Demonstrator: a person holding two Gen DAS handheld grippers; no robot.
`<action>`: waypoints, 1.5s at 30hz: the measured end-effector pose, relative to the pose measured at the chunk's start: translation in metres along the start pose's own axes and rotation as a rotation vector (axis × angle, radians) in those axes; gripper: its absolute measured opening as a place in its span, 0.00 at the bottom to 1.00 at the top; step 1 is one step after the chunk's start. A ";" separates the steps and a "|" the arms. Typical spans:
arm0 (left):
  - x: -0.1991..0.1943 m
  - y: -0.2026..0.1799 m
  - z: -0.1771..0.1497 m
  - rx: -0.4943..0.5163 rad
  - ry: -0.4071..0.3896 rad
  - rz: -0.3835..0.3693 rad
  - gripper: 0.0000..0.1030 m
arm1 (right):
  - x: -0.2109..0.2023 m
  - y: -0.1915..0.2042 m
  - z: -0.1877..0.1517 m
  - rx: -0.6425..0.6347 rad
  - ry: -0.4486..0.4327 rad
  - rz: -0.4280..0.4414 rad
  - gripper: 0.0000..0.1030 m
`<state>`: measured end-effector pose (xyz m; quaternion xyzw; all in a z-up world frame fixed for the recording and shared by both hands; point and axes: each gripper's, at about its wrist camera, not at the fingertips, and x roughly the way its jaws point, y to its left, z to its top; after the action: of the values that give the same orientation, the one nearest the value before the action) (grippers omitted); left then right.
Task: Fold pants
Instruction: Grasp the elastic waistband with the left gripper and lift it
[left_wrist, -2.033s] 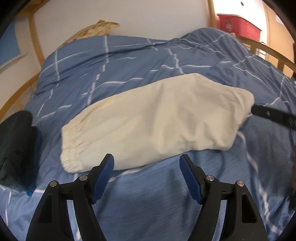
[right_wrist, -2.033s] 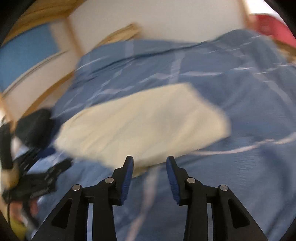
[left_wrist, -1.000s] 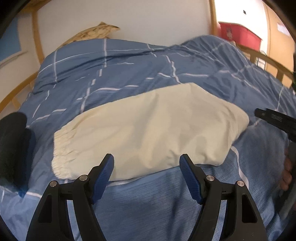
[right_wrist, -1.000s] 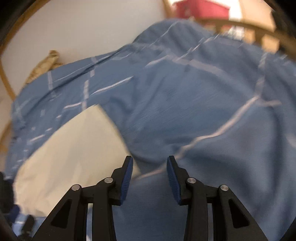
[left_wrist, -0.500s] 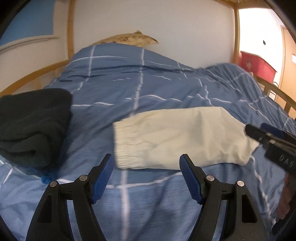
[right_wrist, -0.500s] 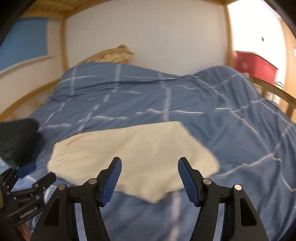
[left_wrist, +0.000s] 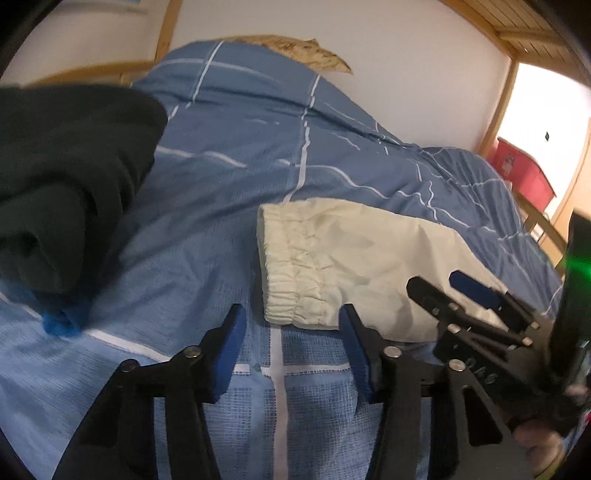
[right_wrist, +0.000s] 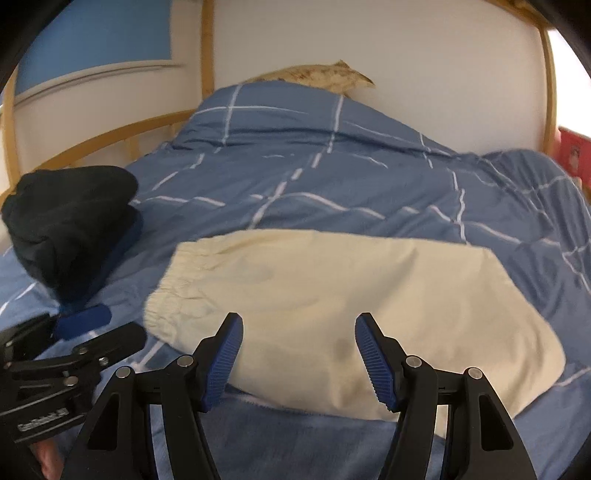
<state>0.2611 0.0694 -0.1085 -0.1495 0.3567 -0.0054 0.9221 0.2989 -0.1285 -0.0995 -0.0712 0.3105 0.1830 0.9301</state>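
Left wrist view: the left hand-held gripper (left_wrist: 291, 332) hovers by the elastic waistband of the cream pants (left_wrist: 354, 258) on the bed (left_wrist: 221, 184), jaws closing, nothing pinched yet.
Right wrist view: the right hand-held gripper (right_wrist: 299, 343) stands released over the folded pants' near edge; contact possibly none, the cloth is blurred.
Risk: pads could catch the blue duvet (right_wrist: 332, 177) too, dragging it and spoiling the fold.
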 end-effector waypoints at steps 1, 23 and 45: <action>0.003 0.001 -0.001 -0.018 0.008 -0.004 0.46 | 0.004 0.001 -0.002 -0.006 0.002 -0.011 0.62; 0.062 0.024 -0.001 -0.411 0.126 -0.129 0.41 | 0.042 -0.013 -0.030 0.046 0.133 -0.007 0.62; 0.053 0.004 0.014 -0.283 0.049 -0.084 0.27 | 0.042 -0.017 -0.030 0.059 0.127 0.009 0.62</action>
<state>0.3094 0.0705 -0.1348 -0.2927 0.3696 0.0026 0.8819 0.3197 -0.1392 -0.1486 -0.0537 0.3743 0.1732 0.9094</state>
